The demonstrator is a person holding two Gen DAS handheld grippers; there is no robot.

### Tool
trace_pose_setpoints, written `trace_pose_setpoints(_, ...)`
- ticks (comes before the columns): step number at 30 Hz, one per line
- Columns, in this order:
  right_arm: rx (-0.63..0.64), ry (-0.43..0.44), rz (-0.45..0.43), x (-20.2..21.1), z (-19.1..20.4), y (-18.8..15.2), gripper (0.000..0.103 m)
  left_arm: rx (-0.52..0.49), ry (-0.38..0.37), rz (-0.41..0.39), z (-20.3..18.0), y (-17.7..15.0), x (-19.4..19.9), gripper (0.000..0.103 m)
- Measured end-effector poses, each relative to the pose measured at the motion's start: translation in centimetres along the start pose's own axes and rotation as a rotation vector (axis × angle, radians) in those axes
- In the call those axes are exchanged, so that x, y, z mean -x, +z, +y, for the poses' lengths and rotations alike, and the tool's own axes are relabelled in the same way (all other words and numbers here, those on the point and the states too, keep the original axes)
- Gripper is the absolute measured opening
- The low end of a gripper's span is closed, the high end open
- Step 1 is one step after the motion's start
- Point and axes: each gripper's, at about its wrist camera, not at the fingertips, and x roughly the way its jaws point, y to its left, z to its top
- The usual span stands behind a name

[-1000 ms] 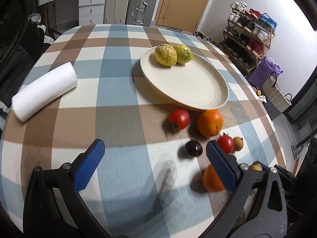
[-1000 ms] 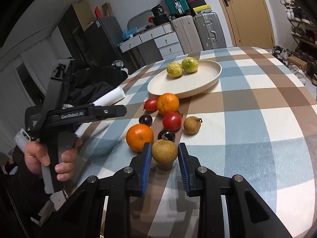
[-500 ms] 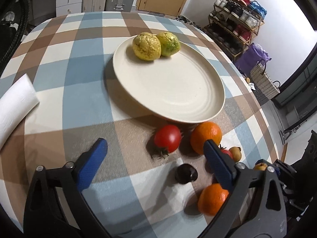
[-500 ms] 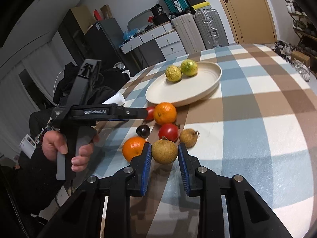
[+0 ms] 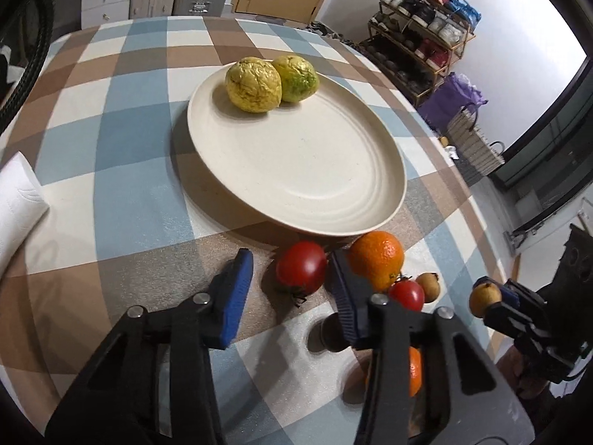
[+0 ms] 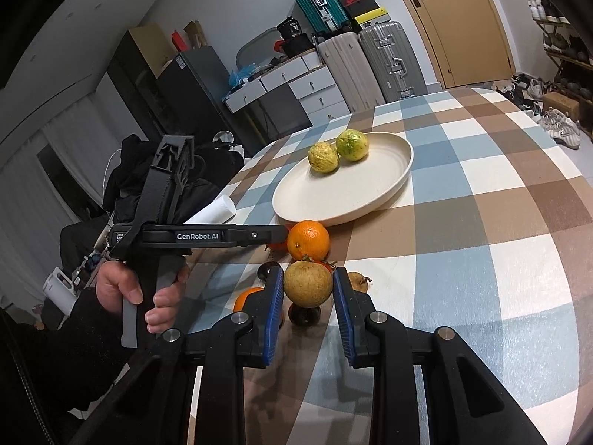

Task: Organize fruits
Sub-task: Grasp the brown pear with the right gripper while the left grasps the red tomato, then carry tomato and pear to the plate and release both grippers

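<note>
My left gripper jaws half-open astride tomato, just short of plate | right gripper clamps brown fruit, farther from plate.

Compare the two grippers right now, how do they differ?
The right gripper is shut on the brown fruit and holds it off the table; the left gripper is open, with the tomato lying untouched on the tablecloth between its fingers. Both have blue pads.
</note>
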Motion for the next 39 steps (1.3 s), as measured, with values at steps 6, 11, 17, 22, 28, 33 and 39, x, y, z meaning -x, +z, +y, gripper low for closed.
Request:
trace_pose_setpoints(6, 0.006, -0.009, 0.008, -0.2, 0.1, 0.0, 0.028, -0.020, -0.041, 0.015, -0.3, -0.3, -0.3, 0.026)
trace_pose_setpoints(11, 0.010, -0.011, 0.008, -0.2, 0.3, 0.3, 0.028, -0.016, -0.051, 0.016, -0.3, -0.6, -0.1, 0.026)
trace_pose_setpoints(17, 0.020, -0.015, 0.005, -0.1, 0.4, 0.7, 0.028, 0.019, -0.088, -0.003, 0.3, -0.9, 1.6, 0.026)
trace_pose_setpoints(22, 0.043, -0.024, 0.009, -0.6, 0.7, 1.5, 0.028, 0.092, -0.188, -0.034, 1.4, -0.2, 3.7, 0.026)
trace_pose_setpoints(28, 0.048, -0.013, 0.029, -1.9, 0.8, 3.5, 0.028, 0.095, -0.192, -0.094, 1.6, 2.2, 6.2, 0.026)
trace_pose_setpoints(33, 0.051, 0.009, 0.059, -3.8, 1.0, 5.8, 0.028, 0.120, -0.181, -0.119, 2.2, 5.0, 6.8, 0.026)
trace_pose_setpoints(39, 0.073, 0.007, 0.111, -7.4, 1.6, 9.4, 0.028, 0.159, -0.154, -0.143, 3.8, 8.8, 6.4, 0.026)
